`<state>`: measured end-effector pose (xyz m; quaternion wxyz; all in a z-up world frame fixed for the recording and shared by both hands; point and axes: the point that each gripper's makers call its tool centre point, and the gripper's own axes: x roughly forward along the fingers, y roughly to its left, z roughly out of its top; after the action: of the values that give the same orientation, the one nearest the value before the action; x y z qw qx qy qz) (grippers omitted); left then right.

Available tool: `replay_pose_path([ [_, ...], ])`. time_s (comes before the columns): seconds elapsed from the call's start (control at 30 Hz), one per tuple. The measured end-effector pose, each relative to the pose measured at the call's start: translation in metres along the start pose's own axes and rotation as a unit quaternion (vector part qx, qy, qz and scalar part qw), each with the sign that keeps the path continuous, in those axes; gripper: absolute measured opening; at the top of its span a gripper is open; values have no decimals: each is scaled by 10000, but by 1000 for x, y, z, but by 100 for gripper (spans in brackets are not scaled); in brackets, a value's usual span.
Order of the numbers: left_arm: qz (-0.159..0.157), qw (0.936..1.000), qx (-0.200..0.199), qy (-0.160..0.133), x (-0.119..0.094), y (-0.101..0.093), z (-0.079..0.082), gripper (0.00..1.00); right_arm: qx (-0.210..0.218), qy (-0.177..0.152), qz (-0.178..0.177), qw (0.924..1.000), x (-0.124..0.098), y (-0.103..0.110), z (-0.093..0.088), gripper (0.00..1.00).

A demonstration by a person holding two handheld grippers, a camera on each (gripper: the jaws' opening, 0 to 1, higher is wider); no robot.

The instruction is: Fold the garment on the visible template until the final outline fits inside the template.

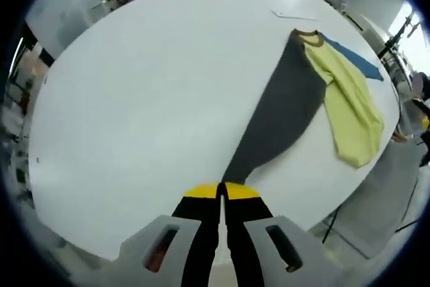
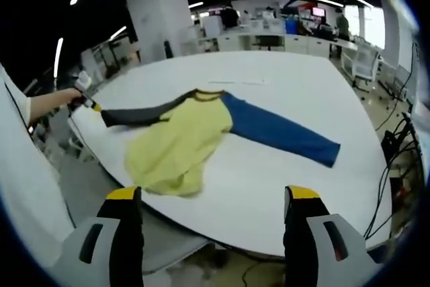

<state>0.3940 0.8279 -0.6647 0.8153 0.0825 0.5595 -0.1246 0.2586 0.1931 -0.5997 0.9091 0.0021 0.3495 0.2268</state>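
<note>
The garment [image 2: 195, 132] lies on the white table [image 2: 282, 92], with its yellow body [image 2: 178, 142] bunched toward the near edge of the table, its blue sleeve [image 2: 282, 132] stretched flat away from the body, and its dark grey sleeve [image 1: 282, 109] drawn out the opposite way. The left gripper [image 1: 222, 193] has its jaws pressed together on the cuff of that grey sleeve, which runs taut from the jaws back to the collar [image 1: 306, 33].

The main risk, judging from this, is the yellow body: it sits right at the table edge, so a further pull on the grey sleeve could drag it off the table. A thin pale outline [image 1: 292, 15] beyond the collar may be the template, though it is too faint to be sure (if so, the garment lies mostly outside it, and the folding is barely begun).

In the right gripper view the left gripper is held low at the table edge beside the garment, with a hand [image 2: 57, 102] behind it. The right gripper [image 2: 213, 196] hovers off the table, short of the yellow body, its jaws spread wide and holding nothing.
</note>
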Motion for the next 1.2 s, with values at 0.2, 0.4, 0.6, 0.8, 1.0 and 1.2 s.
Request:
replay_pose_path([
  [0.2,-33,9974,-615,-365,10,9,10,0,-37,69,-5,10000,4,-1,1,86],
  [0.4,2,9908,-1246,-536,16,22,8,0,-92,144,-15,9999,6,-3,0,86],
  [0.6,-160,9817,-1770,-678,22,28,7,0,-143,303,-61,9994,10,-6,-4,86],
  [0.8,-226,9762,-2060,-640,30,32,0,0,-179,300,-40,9994,12,-8,0,86],
  [1.0,-148,9769,-2062,-532,36,42,-1,0,-194,380,-12,9991,19,-7,0,85],
  [1.2,-59,9782,-2025,-463,39,46,-2,0,-206,394,12,9990,24,-6,3,85],
])
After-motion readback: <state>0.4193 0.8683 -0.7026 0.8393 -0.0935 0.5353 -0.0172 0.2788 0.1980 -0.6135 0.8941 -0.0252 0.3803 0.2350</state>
